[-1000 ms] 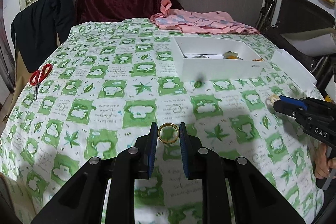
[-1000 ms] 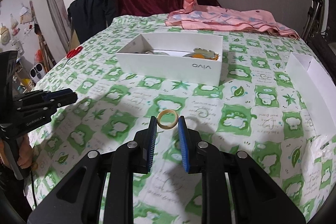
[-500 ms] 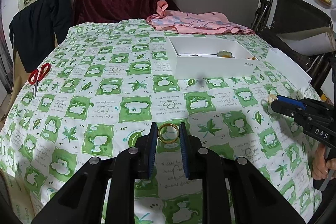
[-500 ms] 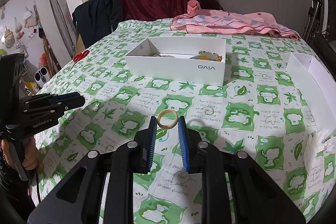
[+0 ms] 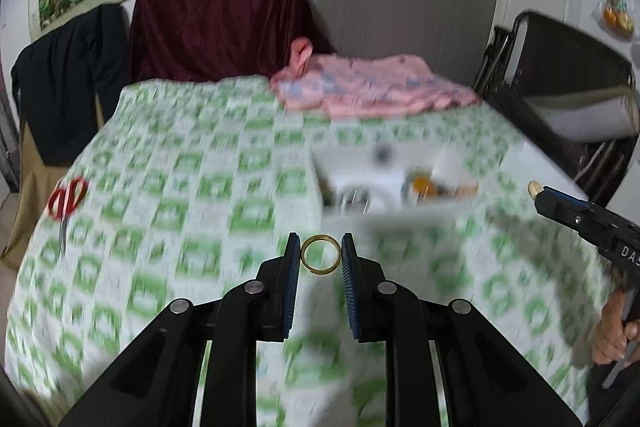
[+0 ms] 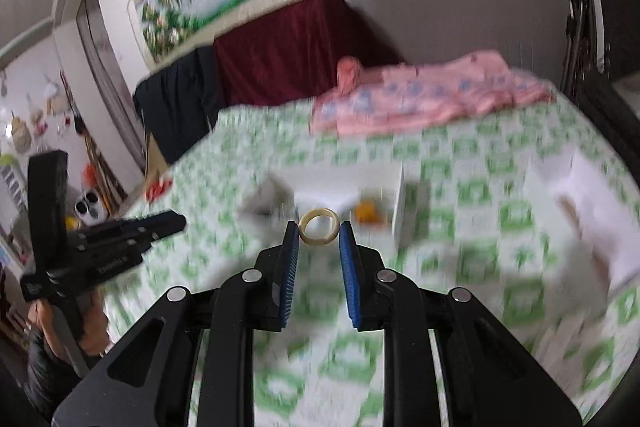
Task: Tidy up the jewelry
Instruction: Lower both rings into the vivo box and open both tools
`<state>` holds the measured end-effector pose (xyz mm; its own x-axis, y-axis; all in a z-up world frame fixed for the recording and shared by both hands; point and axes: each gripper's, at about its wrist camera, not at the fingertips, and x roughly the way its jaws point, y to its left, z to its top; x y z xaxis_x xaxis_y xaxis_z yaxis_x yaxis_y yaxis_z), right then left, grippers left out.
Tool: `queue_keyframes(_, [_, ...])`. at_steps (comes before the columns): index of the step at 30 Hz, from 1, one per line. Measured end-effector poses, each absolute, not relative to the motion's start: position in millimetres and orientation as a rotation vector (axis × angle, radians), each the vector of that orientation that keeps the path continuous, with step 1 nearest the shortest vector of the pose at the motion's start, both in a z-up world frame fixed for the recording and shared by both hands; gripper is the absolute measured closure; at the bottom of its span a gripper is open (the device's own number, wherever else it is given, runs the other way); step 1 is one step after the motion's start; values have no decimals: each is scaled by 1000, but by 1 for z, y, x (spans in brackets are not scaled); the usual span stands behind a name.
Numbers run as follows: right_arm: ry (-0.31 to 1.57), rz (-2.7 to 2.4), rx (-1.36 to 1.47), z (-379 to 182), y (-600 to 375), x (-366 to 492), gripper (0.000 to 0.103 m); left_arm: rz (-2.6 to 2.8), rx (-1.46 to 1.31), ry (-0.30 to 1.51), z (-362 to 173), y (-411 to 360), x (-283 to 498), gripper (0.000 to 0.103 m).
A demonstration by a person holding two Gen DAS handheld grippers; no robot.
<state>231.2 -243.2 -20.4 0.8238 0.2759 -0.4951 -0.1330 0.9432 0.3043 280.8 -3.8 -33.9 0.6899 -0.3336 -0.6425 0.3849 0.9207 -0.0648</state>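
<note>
A gold ring (image 5: pixel 321 253) is clamped between the blue pads of the left gripper (image 5: pixel 321 247), held upright with its opening facing the camera and lifted clear of the green-and-white patterned cloth (image 5: pixel 160 187) below. A cream-coloured ring (image 6: pixel 319 227) is pinched in the same way between the pads of the right gripper (image 6: pixel 319 233), likewise raised above the cloth. Beyond both rings a white box (image 5: pixel 396 183) is seen lying open on the cloth; several small pieces are inside it, one of them orange, though blur hides what they are. In the right wrist view the cream ring is lined up in front of that box (image 6: pixel 340 187), and a second white box (image 6: pixel 588 195) is set further to the right. From the left wrist view the right gripper (image 5: pixel 538 191) is seen at the right edge, gripped by a hand (image 5: pixel 612 331). Red-handled scissors (image 5: pixel 66 199) lie at the left edge of the cloth, well apart from the box. A pink garment (image 5: pixel 368 91) is bunched at the far end, before a dark red drape (image 5: pixel 216 23)
</note>
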Motion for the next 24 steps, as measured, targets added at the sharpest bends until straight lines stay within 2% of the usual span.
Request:
queue_keyframes(4, [507,236,301,8,-245,262,83,-427,50,650,-1,-27,312,82])
queue_keyframes(7, [499,246,333,5,-243,291,83,-420,13,620,8,-40,333,82])
queue_keyframes(14, [613,167,346,-54,-252,327,83,-336,24,709,-46,-53,367,82])
queue_keyframes(24, [668,128,324,-79,-255,336,83,-350,15,762,-71,-53,377,82])
